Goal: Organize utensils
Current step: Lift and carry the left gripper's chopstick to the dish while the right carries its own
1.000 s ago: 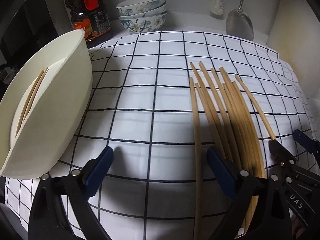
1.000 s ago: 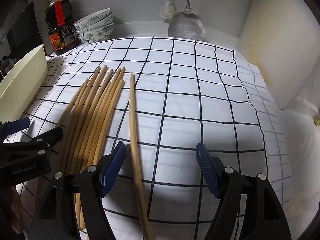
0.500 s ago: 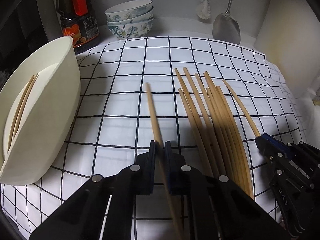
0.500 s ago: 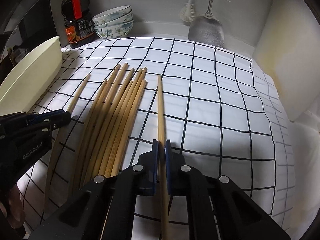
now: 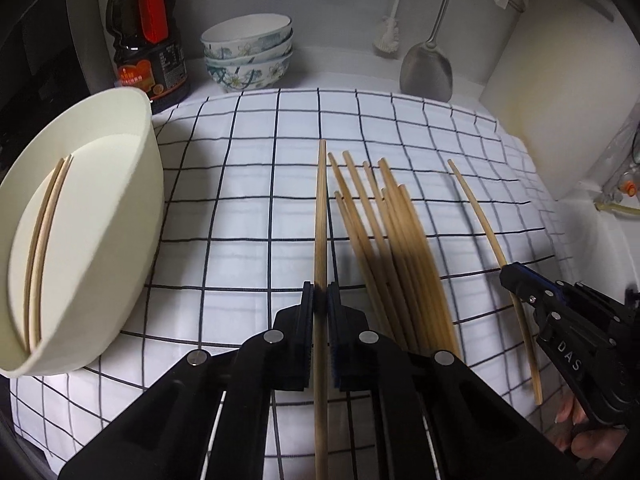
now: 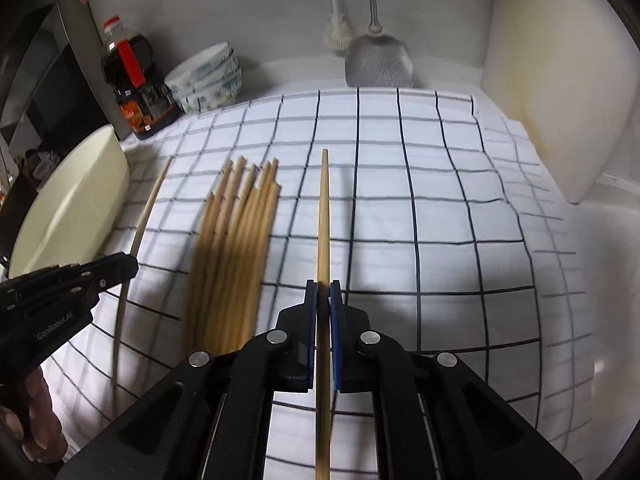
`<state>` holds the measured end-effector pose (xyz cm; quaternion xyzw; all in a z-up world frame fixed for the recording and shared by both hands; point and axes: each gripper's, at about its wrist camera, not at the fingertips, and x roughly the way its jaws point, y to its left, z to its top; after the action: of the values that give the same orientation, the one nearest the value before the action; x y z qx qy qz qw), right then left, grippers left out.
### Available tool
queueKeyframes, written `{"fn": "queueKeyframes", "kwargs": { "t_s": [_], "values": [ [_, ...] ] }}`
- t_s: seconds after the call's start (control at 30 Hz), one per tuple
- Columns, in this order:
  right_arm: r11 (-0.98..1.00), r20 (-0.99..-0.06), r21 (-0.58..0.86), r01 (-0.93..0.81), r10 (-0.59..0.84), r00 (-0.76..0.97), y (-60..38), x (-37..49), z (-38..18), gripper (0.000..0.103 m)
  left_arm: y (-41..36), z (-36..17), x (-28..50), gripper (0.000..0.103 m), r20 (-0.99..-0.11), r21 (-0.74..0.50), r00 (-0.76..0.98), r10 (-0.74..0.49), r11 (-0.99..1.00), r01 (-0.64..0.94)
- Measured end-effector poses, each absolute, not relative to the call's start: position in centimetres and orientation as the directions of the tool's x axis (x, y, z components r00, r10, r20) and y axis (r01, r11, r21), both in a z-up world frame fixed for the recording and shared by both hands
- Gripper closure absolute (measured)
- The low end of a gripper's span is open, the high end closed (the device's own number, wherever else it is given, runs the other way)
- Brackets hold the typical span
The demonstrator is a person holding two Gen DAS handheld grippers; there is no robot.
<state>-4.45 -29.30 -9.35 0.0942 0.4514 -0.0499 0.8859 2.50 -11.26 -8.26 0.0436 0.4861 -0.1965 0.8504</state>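
Checked cloth (image 5: 248, 208); left tool (image 5: 320, 300), right tool (image 6: 323, 292) pitched down, each clamped on one chopstick (image 5: 321, 208).

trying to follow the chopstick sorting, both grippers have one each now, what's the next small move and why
Probably carry the left hand-held gripper and its chopstick over to the cream tub. It is shut on one stick, two chopsticks already lie in the tub, and a bundle waits on the checked cloth.

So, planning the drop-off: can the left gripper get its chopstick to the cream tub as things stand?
Probably yes. The left gripper holds one chopstick, and only bare checked cloth separates it from the cream tub.
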Motion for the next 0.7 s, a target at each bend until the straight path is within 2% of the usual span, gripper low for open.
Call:
{"fn": "queueKeyframes", "kwargs": {
  "t_s": [0.2,0.53,0.7],
  "values": [
    [0.982,-0.764,0.122,0.146,-0.001,0.645,-27.5,-4.6,-5.2,0.097,-9.4,-4.1,2.1,0.095,-0.81,-0.139,0.481,-0.334,0.907,0.397],
    [0.99,-0.657,0.139,0.003,0.09,0.748,-20.8,-2.3,2.2,0.097,-2.7,4.4,1.7,0.095,-0.699,-0.191,0.591,-0.403,0.901,0.389],
    [0.985,-0.636,0.157,-0.065,0.151,0.757,-17.1,-0.1,3.9,0.097,1.9,6.8,3.0,0.096,-0.662,-0.184,0.653,-0.369,0.924,0.336]
  ]
}}
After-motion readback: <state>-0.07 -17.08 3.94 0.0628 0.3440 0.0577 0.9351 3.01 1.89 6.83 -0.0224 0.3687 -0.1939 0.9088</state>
